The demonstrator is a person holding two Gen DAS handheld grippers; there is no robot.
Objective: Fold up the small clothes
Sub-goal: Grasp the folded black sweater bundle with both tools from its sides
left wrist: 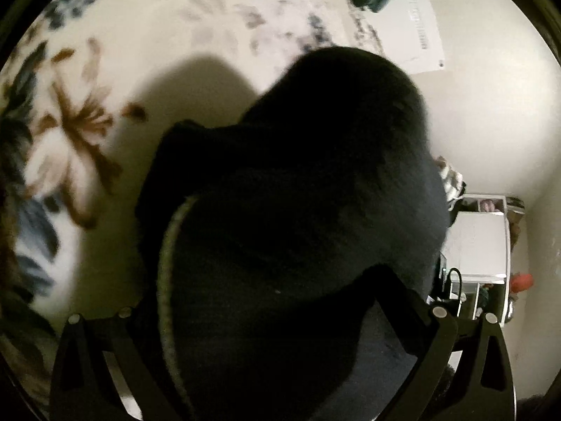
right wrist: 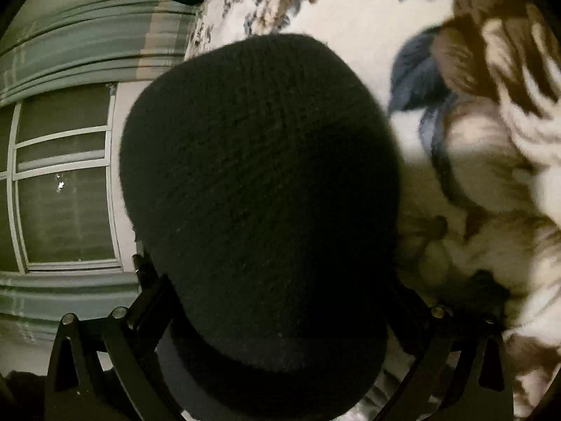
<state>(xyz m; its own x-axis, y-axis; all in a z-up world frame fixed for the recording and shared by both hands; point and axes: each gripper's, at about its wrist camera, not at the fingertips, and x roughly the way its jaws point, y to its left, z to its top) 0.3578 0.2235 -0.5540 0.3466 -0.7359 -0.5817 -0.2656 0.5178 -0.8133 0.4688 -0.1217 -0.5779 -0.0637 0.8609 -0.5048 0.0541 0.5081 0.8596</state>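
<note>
- One dark knit garment (left wrist: 298, 210) is in play; it fills the centre of both wrist views and hangs over the floral blanket (left wrist: 80, 133), which shows from 9 to 12 o'clock in the left view and from 12 to 4 o'clock in the right view.
- The left gripper (left wrist: 280, 368) has the garment draped across its jaw gap at 6 o'clock. The cloth hides the fingertips, so you cannot tell whether the jaws are clamped or spread.
- The right gripper (right wrist: 273, 368) stands at its widest spread. The garment (right wrist: 259, 189) lies over and between its jaws, but no pad is seen pressing on it.
- To do this step well, lower both grippers evenly so the cloth lands flat on the blanket, and keep the edge with the pale trim (left wrist: 168, 245) straight.
- Avoid letting loose cloth bunch under the jaws before you release.
- Count: one garment, two grippers, one blanket, one window (right wrist: 63, 182) at 9 o'clock in the right view.
</note>
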